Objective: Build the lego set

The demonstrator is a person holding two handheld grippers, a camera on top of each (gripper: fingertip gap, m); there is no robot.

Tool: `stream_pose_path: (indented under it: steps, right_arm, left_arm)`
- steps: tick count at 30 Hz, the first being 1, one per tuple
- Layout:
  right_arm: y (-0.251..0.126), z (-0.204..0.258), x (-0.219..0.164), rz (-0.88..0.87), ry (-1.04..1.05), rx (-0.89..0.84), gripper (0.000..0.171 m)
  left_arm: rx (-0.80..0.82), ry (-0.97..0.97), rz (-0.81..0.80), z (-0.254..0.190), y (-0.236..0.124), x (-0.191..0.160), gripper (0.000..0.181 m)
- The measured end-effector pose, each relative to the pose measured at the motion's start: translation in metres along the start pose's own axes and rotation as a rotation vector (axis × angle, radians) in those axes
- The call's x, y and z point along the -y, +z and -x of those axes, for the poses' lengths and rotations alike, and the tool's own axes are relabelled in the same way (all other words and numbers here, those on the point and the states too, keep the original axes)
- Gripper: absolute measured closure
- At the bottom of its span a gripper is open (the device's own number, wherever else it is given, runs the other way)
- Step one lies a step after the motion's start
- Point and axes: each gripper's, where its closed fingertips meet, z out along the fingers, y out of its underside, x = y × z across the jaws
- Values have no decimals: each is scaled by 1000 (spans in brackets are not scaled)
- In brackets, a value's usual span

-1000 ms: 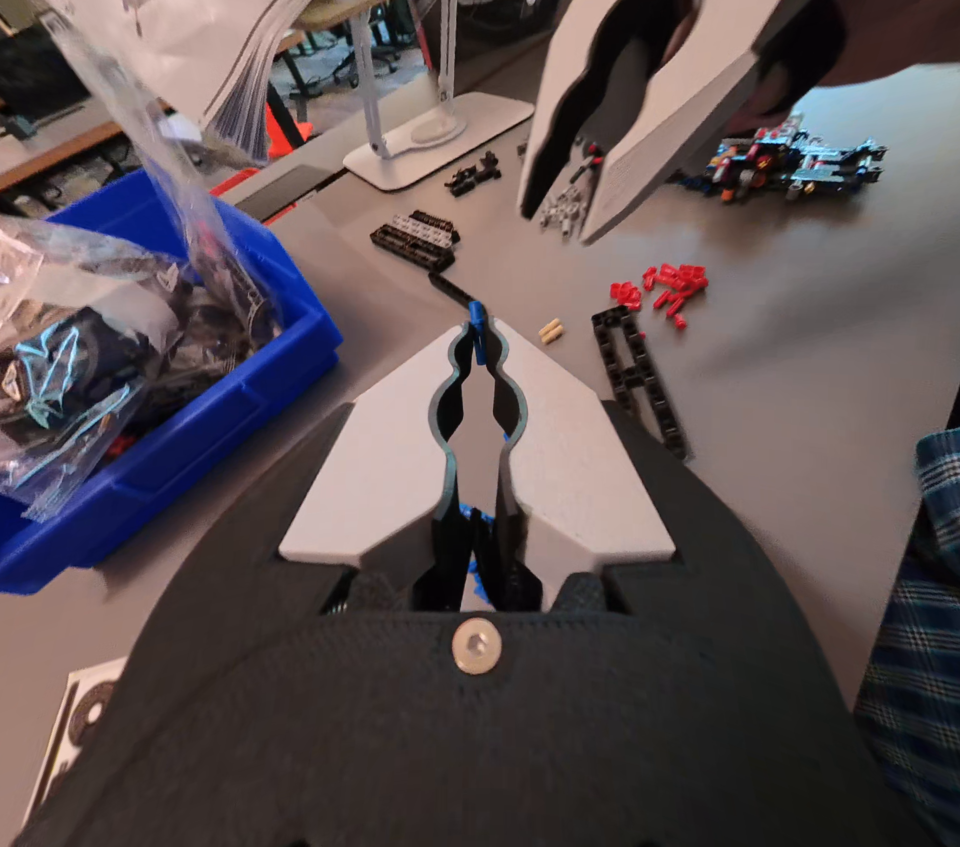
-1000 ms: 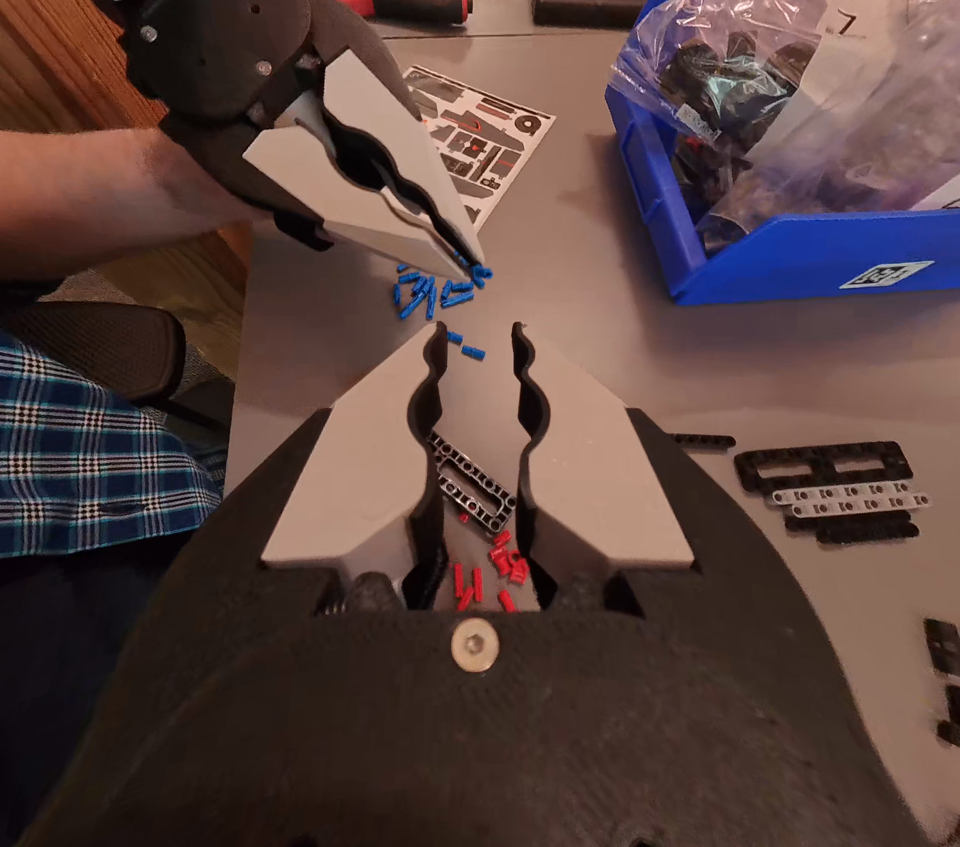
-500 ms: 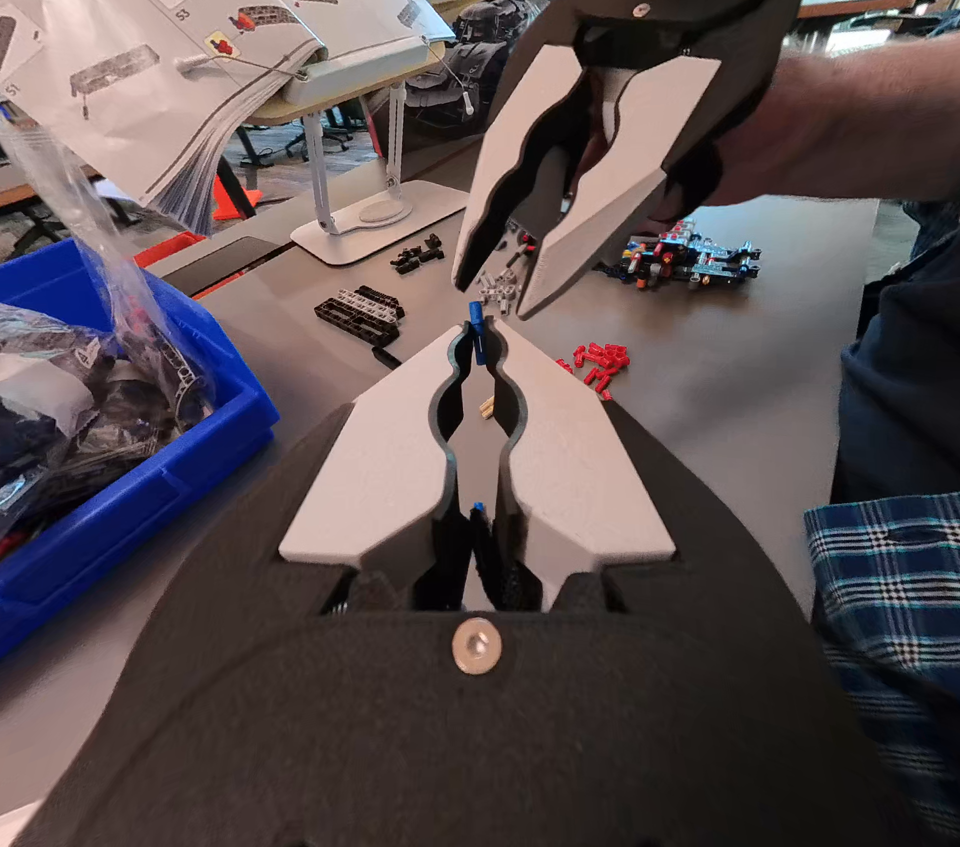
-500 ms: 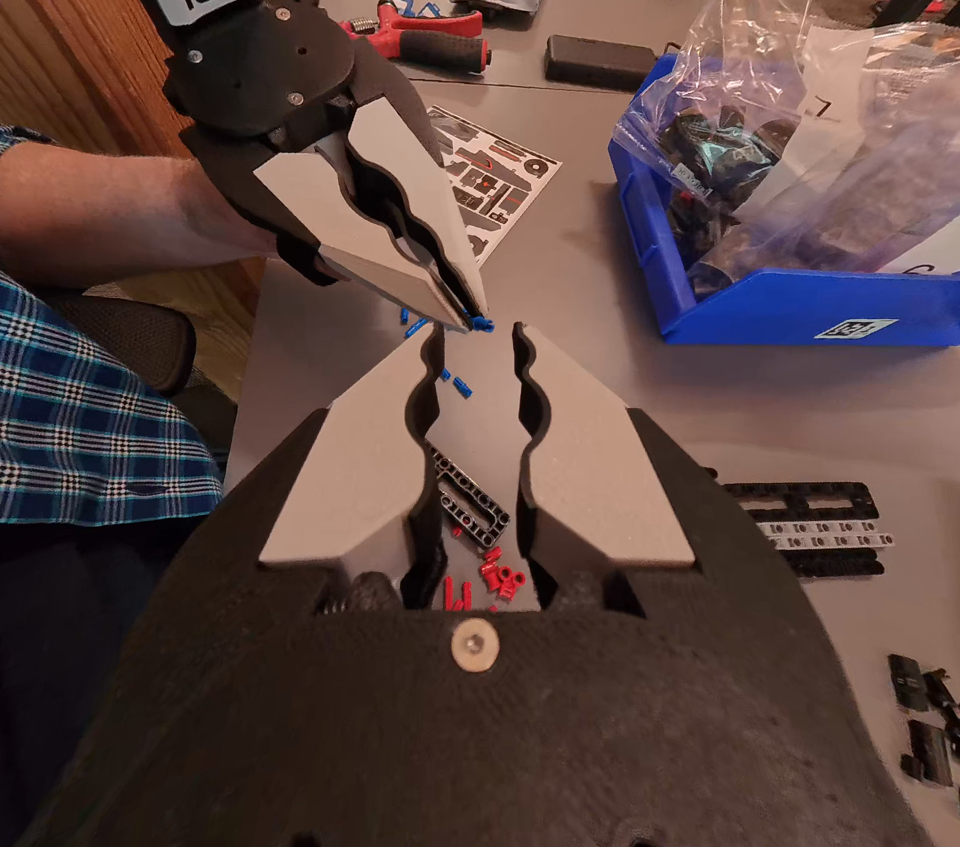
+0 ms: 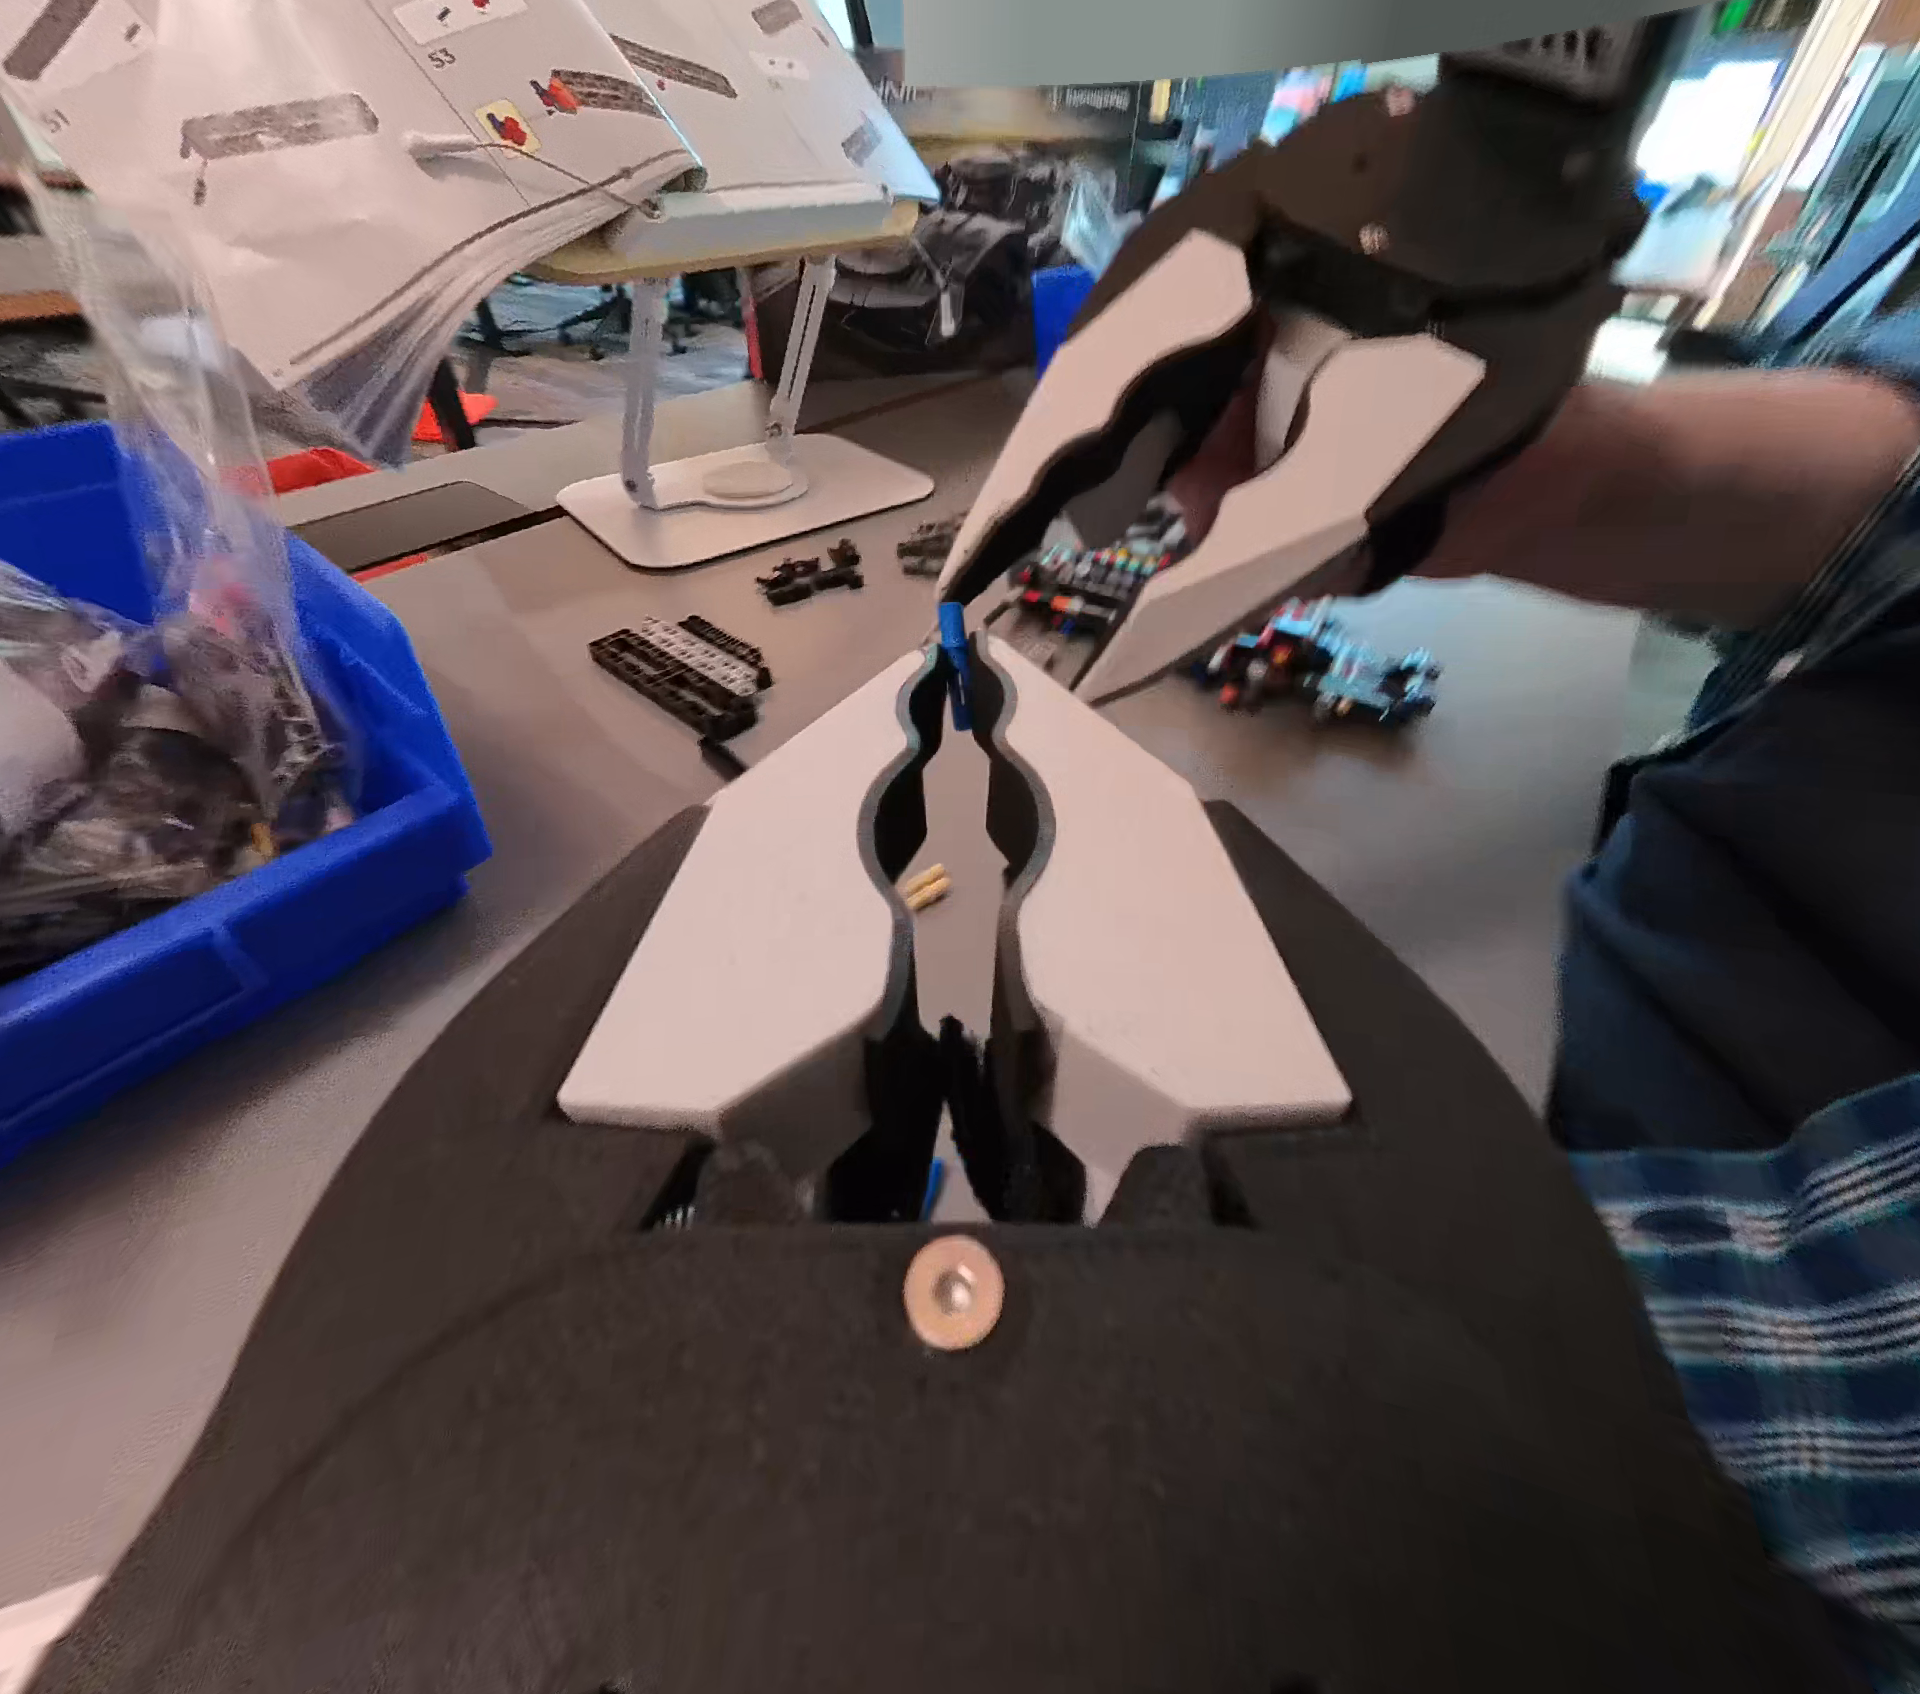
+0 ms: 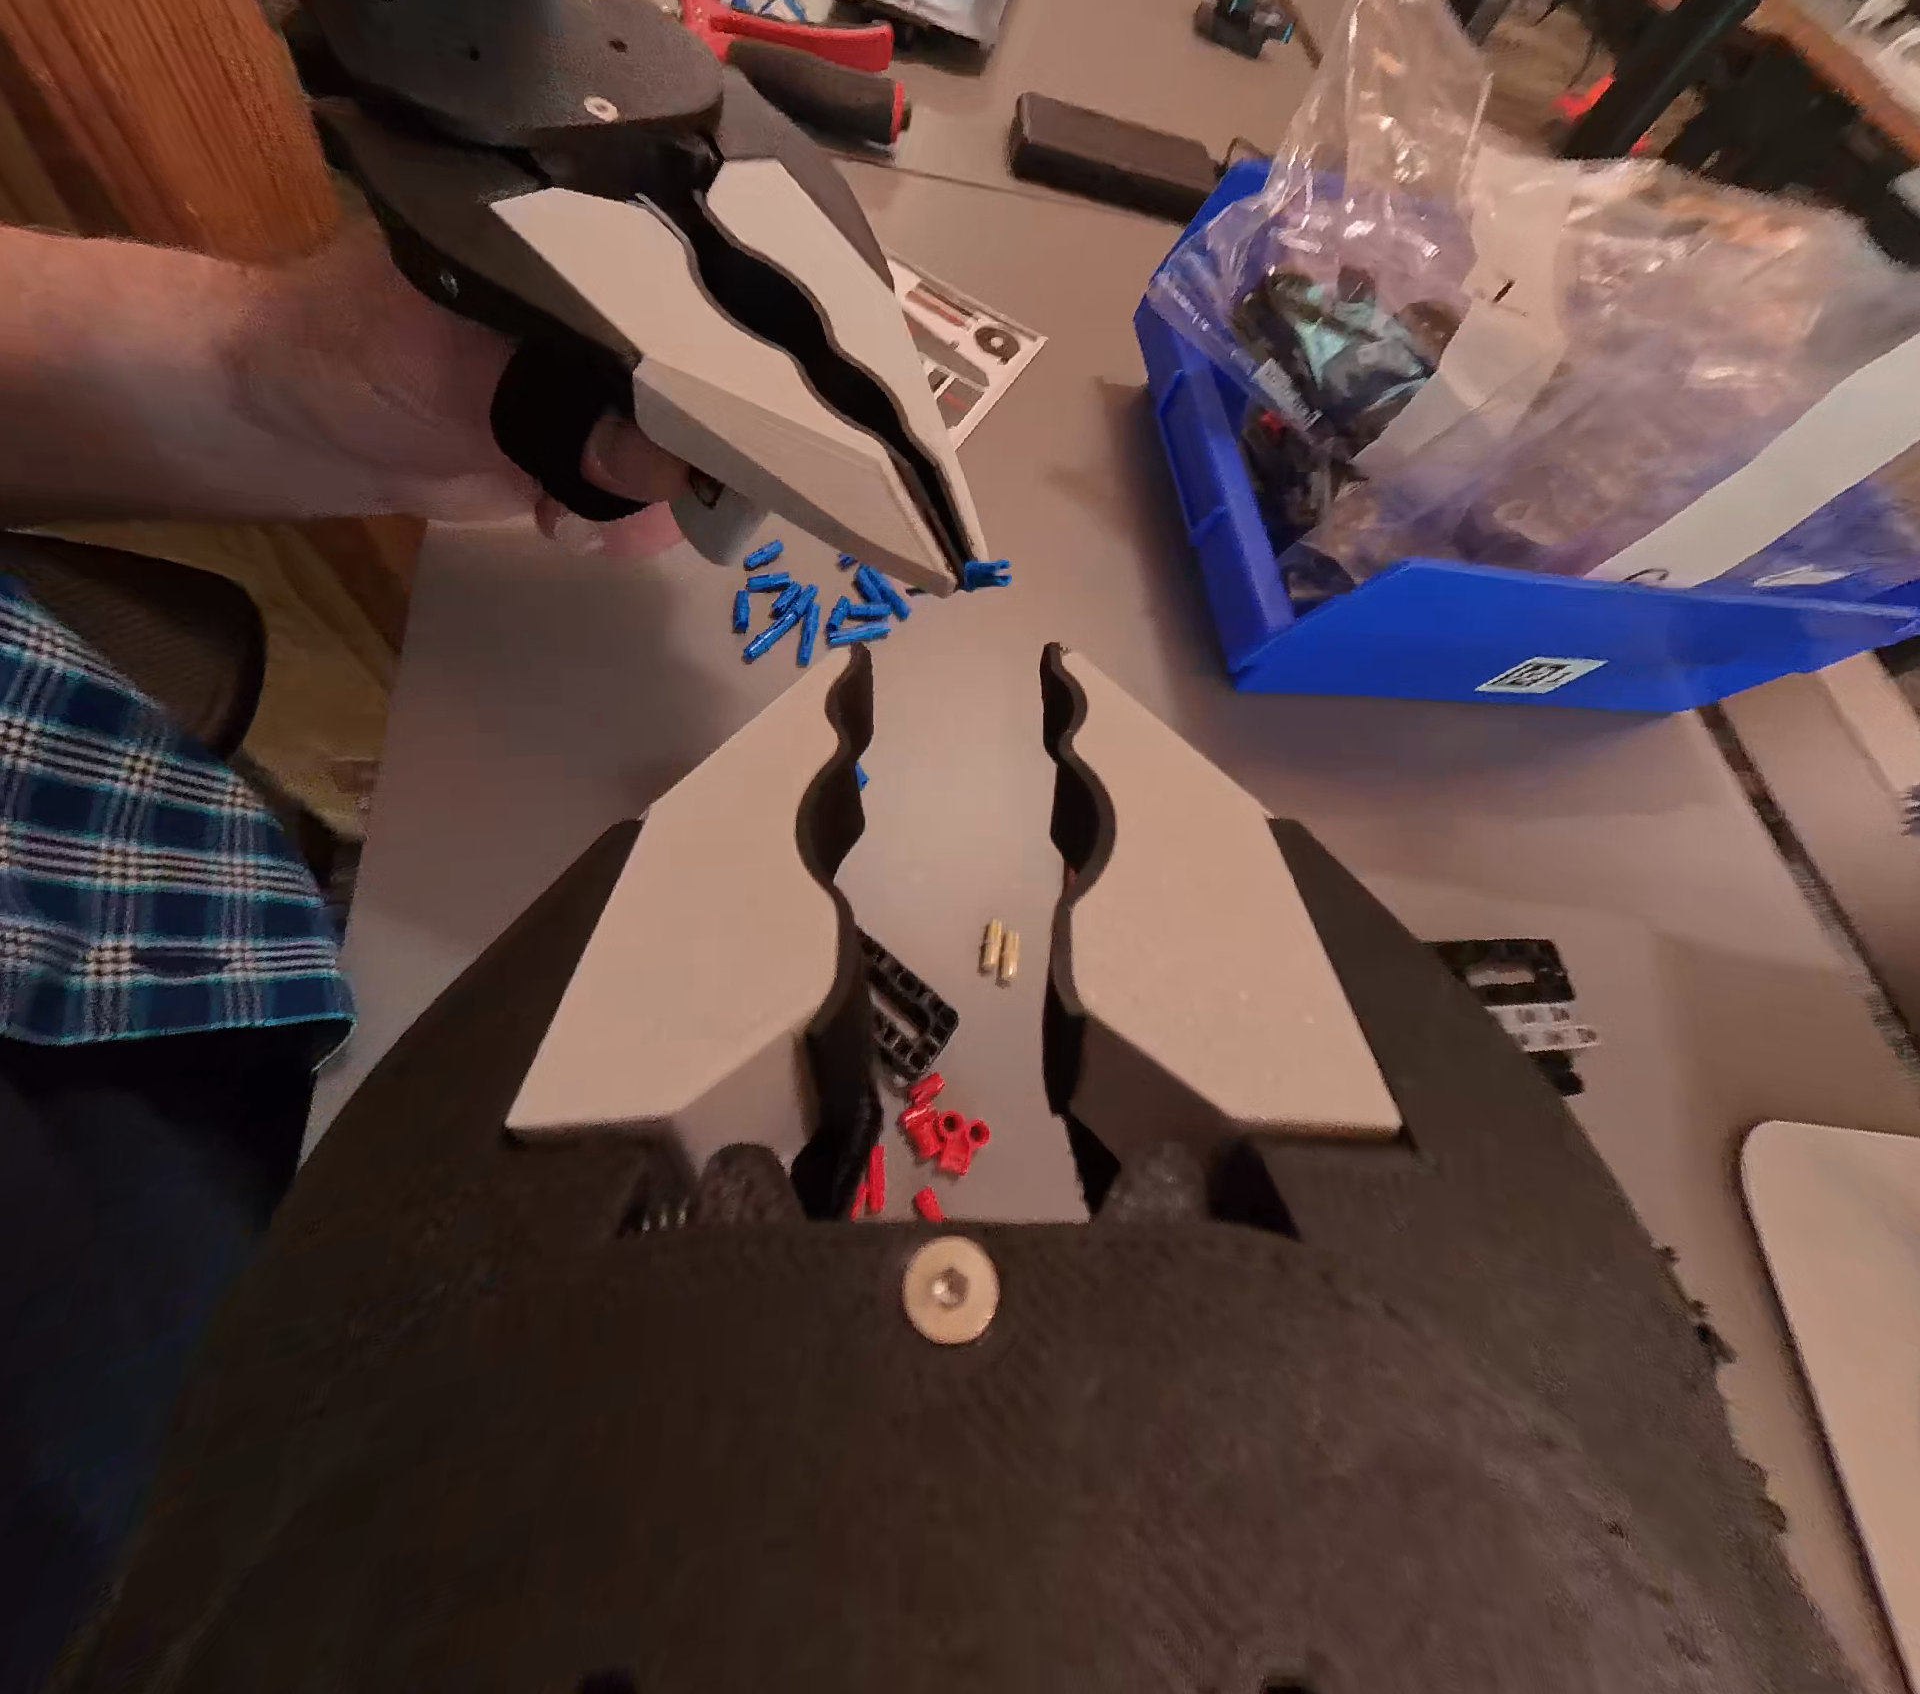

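Blue pin (image 5: 954, 665) – tiny, light, stiff, slippery; left gripper (image 5: 953, 657) clenched on its middle, end protruding – right gripper (image 6: 948, 657) spread empty, should take exposed end

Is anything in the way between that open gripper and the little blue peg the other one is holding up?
Nothing visible. The left gripper pinches the blue peg in the air, and the open right gripper faces it across a bare gap. The loose blue pegs lie on the table below, off to the side.
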Motion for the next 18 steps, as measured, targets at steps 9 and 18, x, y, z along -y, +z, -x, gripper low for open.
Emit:
stream_pose_path:
  steps: [9,18]
  right_arm:
    - [2,2,42,-109,-315,-277,136]
    - [-8,-17,60,-140,-341,-444,154]
  left_arm:
    - [-220,-577,-359,6,-4,49,179]
    - [-291,-849,-529,14,-4,68,178]
